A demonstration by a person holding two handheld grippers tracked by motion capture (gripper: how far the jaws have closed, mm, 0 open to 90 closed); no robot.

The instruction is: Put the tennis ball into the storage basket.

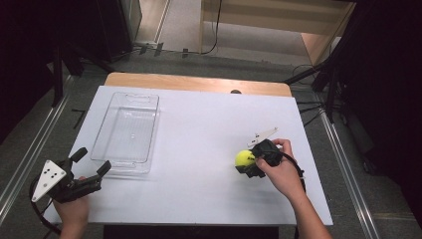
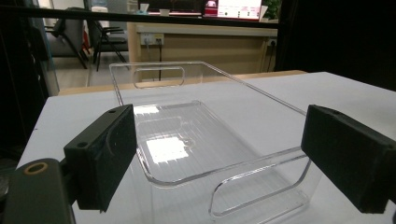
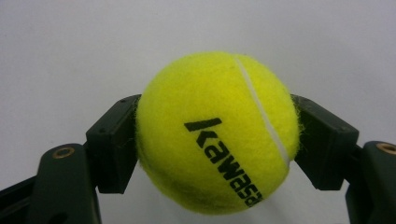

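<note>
Right gripper (image 1: pixel 250 163) clenched on the ball (image 1: pixel 244 159) — in the right gripper view both jaws press the ball's (image 3: pixel 217 133) sides at about mid-height, felt slightly dented at the pads, so the grip looks centred and secure. Ball sits near the right edge of the tabletop (image 1: pixel 199 144), toward the near side; cannot tell whether it rests on the surface or is just lifted.

Left gripper (image 1: pixel 91 162) released, jaws wide apart, hovering at the near left corner just beside the bin's (image 1: pixel 128 130) near end. In the left gripper view its jaws straddle the near wall of the bin (image 2: pixel 219 170), handle cut-out between them — probably placed to steady the bin rather than to pick anything.

Bin lies lengthwise along the left edge, empty, well apart from the ball. Judged step: ball grasped, transfer toward the bin not yet done
</note>
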